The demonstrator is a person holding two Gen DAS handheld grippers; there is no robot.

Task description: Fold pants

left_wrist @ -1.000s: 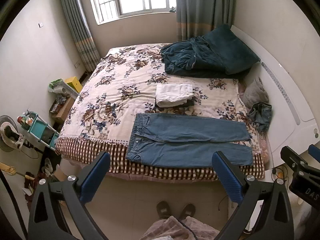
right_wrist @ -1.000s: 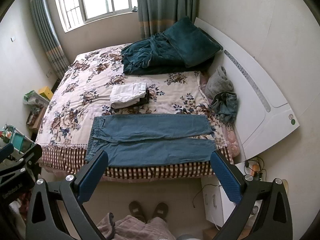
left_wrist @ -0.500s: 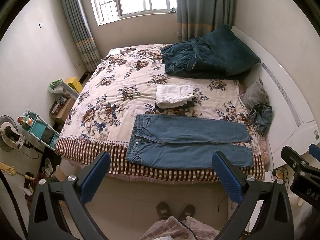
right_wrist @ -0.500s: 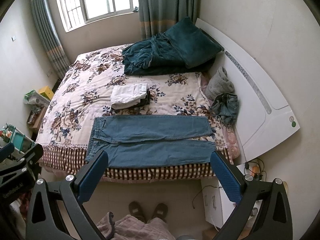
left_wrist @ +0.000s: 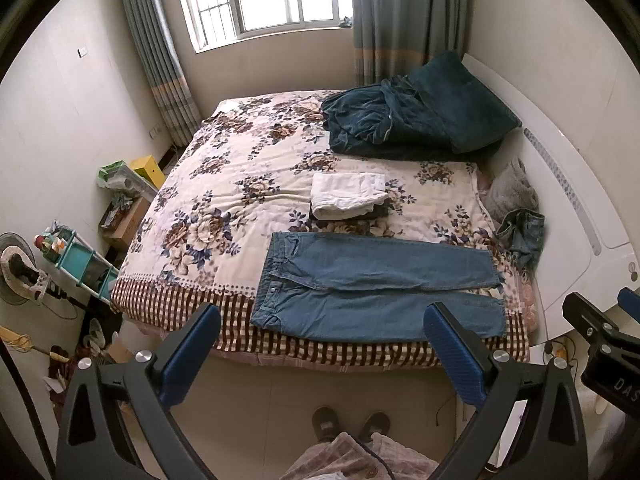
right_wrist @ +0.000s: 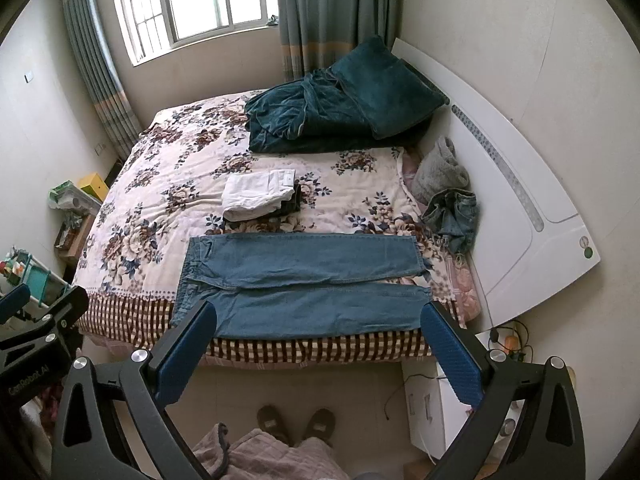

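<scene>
Blue jeans (left_wrist: pixel 372 288) lie flat across the near edge of the bed, waistband to the left, legs to the right; they also show in the right wrist view (right_wrist: pixel 300 284). My left gripper (left_wrist: pixel 320 332) is open and empty, held high above the floor in front of the bed. My right gripper (right_wrist: pixel 318 330) is open and empty too, likewise short of the bed. Each gripper shows at the edge of the other's view.
A folded white and dark clothes pile (left_wrist: pixel 348 200) lies behind the jeans on the floral bedspread (left_wrist: pixel 224 200). A dark teal blanket (left_wrist: pixel 412 120) lies at the back, crumpled denim (left_wrist: pixel 520 232) and a grey towel by the white headboard (right_wrist: pixel 520 216). Shelves and boxes (left_wrist: pixel 80 256) stand left.
Both views have shifted very slightly. The jeans have not moved, and both grippers stay open and empty.
</scene>
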